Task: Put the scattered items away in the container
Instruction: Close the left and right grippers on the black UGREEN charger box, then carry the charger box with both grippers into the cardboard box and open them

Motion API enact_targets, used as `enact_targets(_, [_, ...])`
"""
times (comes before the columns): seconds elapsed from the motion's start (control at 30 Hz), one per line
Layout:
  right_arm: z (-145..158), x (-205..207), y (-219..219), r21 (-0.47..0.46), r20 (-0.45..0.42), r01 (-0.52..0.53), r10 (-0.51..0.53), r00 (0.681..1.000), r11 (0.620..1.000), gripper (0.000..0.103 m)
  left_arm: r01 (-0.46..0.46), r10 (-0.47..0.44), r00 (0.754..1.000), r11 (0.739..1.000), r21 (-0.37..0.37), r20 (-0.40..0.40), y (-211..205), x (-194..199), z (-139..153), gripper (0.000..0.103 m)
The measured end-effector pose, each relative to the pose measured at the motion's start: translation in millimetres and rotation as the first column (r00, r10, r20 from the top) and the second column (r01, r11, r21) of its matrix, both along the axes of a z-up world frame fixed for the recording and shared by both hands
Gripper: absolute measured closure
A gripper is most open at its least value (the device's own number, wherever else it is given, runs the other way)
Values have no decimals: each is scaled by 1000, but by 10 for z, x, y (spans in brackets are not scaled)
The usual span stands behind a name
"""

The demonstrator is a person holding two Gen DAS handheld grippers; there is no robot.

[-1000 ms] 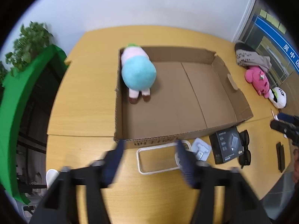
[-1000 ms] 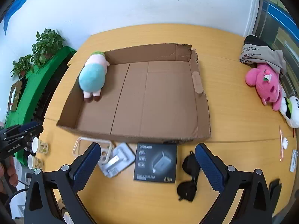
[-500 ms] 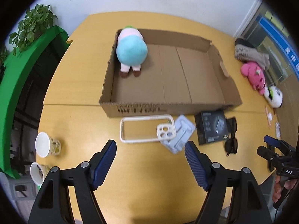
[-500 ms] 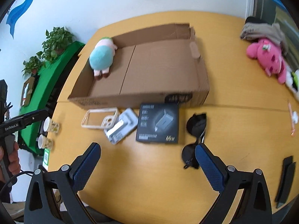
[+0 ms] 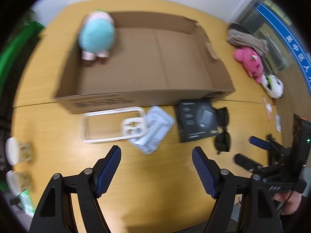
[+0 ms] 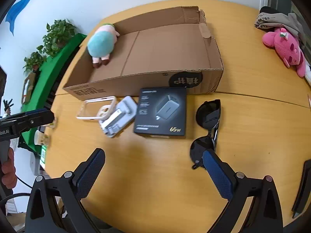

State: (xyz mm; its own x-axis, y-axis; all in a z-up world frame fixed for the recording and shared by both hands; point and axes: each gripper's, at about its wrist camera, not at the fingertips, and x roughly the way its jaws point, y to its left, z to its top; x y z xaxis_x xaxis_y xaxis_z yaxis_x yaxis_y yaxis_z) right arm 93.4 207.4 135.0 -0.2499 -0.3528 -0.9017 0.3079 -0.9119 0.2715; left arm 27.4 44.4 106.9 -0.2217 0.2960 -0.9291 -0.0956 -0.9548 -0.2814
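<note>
An open cardboard box [image 5: 108, 102] [image 6: 136, 83] lies on the wooden table, with a teal and pink plush toy [image 5: 97, 36] [image 6: 101, 42] in its far left corner. In front of it lie a clear phone case [image 5: 110, 126] [image 6: 97, 106], a white plastic tray [image 5: 153, 130] [image 6: 120, 118], a black charger box [image 5: 196, 120] [image 6: 161, 112] and black sunglasses [image 5: 222, 130] [image 6: 208, 128]. My left gripper [image 5: 156, 151] hangs open above the table, near the tray. My right gripper [image 6: 153, 153] is open too, its right finger beside the sunglasses' near lens.
A pink plush toy [image 5: 250, 62] [image 6: 285, 46], a grey cloth [image 6: 278, 19] and a white plush [image 5: 274, 85] lie at the right. Paper cups [image 5: 15, 151] stand at the table's left edge. A dark flat object [image 6: 303, 186] sits at the right edge. Green planters [image 6: 52, 38] line the left wall.
Both grippers have sunk toward the table and tilted down; the items in front of the box now appear larger and nearer. Both grippers' jaws stay open.
</note>
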Motion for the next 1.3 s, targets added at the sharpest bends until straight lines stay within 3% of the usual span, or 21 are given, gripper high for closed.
enact_targets(0.2, [-206,-116,-158,55,-15,-112,113,993,992,1,62,-84,990,980,187,110,404,-368,-584,28])
enact_targets(0.37, [-598,-310,-242,141,-8,-219,223,975,965,1,25,-77,975,970,243,207,631,-596,-1100,28])
enact_targets(0.43, [-796,-395,-293,167,33,-279,278,960,946,1,30,-82,970,975,220,228,729,-666,-1251,28])
enact_targets(0.67, [-1086,-597,-451,167,55,-374,371,927,912,1,38,-105,964,964,264,246,933,-878,-1485,28])
enact_targets(0.83, [-1166,-692,-452,113,40,-383,381,924,917,1,14,-87,970,951,308,226,884,-901,-1513,33])
enact_targets(1.07, [-1161,-665,-405,114,35,-368,367,930,923,8,22,-83,974,960,278,212,861,-881,-1460,34])
enact_targets(1.3, [-795,-558,-354,97,-24,-327,331,943,940,12,58,-88,990,967,248,111,798,-736,-936,34])
